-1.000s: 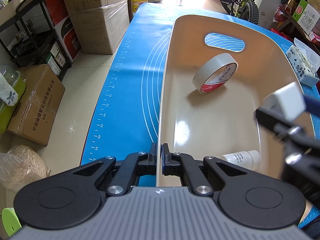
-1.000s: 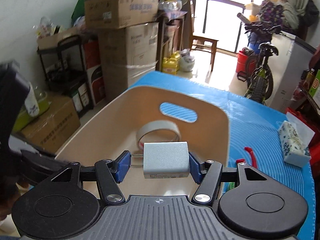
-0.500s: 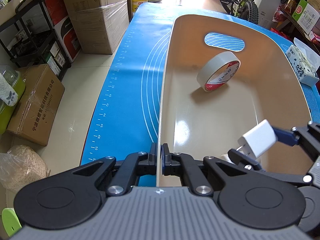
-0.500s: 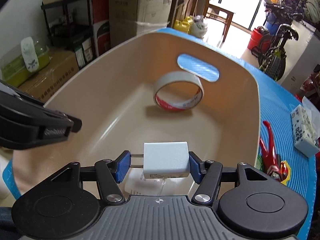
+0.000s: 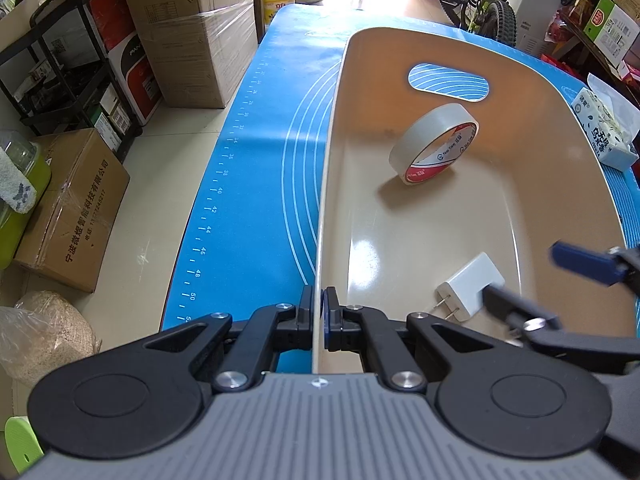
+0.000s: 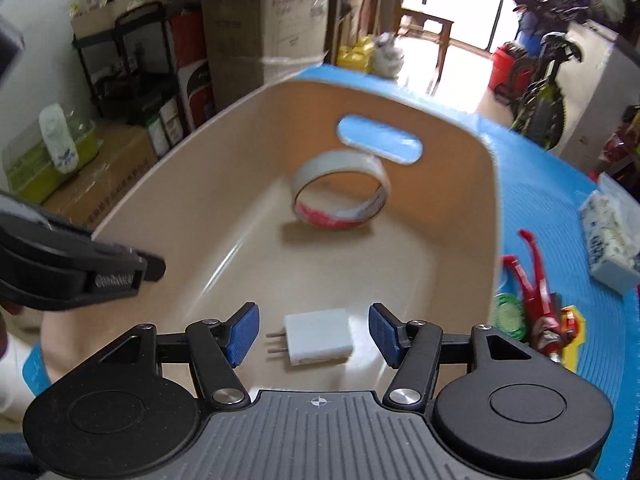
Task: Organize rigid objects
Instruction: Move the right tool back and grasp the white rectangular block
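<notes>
Right gripper (image 6: 314, 334): black frame, blue pads, jaws opening, neither pad touching the white plug-in charger (image 6: 318, 336) that lies between them with its two prongs pointing left. Beige plastic bin (image 6: 460, 216) on a blue mat (image 6: 560, 184), oval handle slot in the far wall. Roll of clear tape (image 6: 340, 192) standing on edge near the far end of the bin. Left gripper (image 6: 154, 266) at the bin's left rim. Red-handled pliers (image 6: 532, 276) and a tissue pack (image 6: 610, 240) on the mat beside the bin.
</notes>
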